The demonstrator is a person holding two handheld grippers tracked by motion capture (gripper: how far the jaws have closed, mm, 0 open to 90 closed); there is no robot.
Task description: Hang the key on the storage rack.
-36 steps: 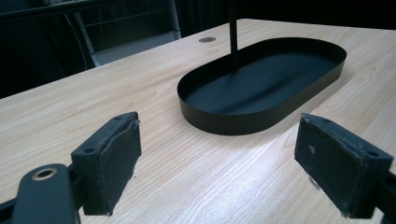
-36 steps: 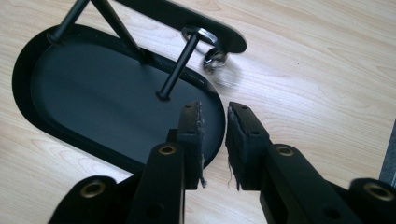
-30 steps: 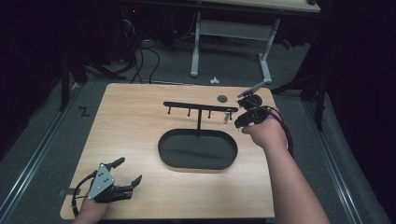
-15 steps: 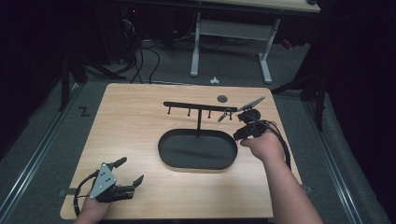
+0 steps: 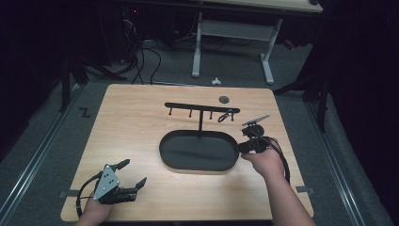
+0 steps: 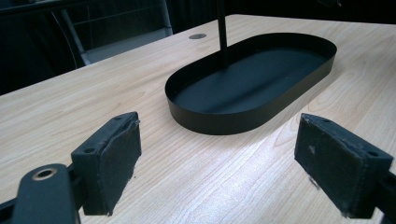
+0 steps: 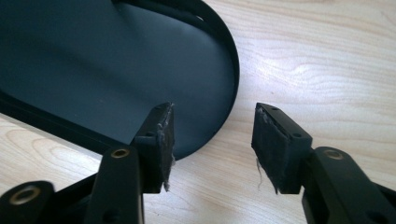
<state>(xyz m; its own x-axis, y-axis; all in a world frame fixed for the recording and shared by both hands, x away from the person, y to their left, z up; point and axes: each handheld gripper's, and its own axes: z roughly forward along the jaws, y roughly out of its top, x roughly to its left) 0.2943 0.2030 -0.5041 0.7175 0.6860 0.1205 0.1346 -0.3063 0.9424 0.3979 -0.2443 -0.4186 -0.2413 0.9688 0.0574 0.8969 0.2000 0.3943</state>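
Hovering with jaws apart and empty at the black tray's (image 5: 197, 151) right end, right tool (image 5: 250, 136), probably between moves; left tool (image 5: 126, 181) spread wide, parked near-left on counter (image 5: 136, 127).

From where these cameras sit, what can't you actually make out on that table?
- The small thing hanging from the black rack: too small in the high view to name.
- The rack's post: the left gripper view's top edge cuts it off.
- The dark round spot on the table: too small to identify.
- The tray: partly cut off in the right gripper view.
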